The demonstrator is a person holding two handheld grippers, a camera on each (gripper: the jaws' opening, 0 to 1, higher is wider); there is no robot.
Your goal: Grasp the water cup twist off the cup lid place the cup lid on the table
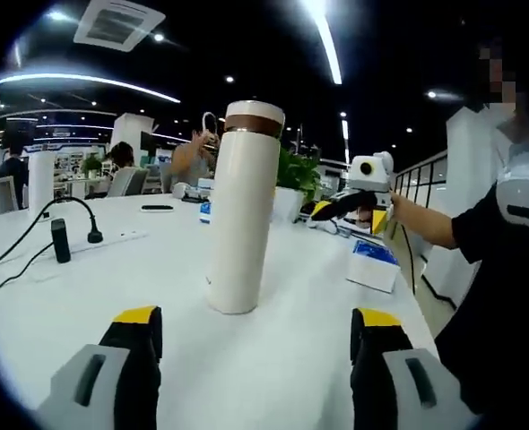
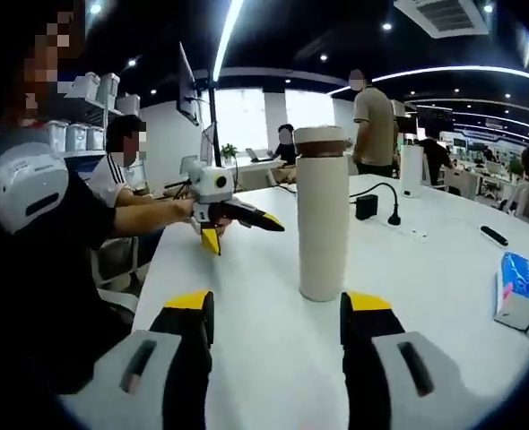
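**A:** From my seat I see the tall cream-white cylindrical water cup (image 1: 243, 210) standing upright on the white table (image 1: 85, 296), its cream lid with the brown band (image 1: 254, 117) not yet twisted off; my left gripper (image 1: 257, 327) is spread wide with nothing between its jaws, and my right gripper (image 2: 277, 313) is spread and empty too.

**B:** What worries you?

**A:** It's tall and narrow; I judge a jaw nudging it high up would tip it; twisting the lid with a loose hold on the body would only spin the whole cup.

**B:** Room to work?

**A:** Bare table all round the cup; the blue-and-white tissue pack (image 2: 518, 289) lies well apart; the table edge (image 2: 153, 269) runs on the person's side, so I'd set the lid inboard.
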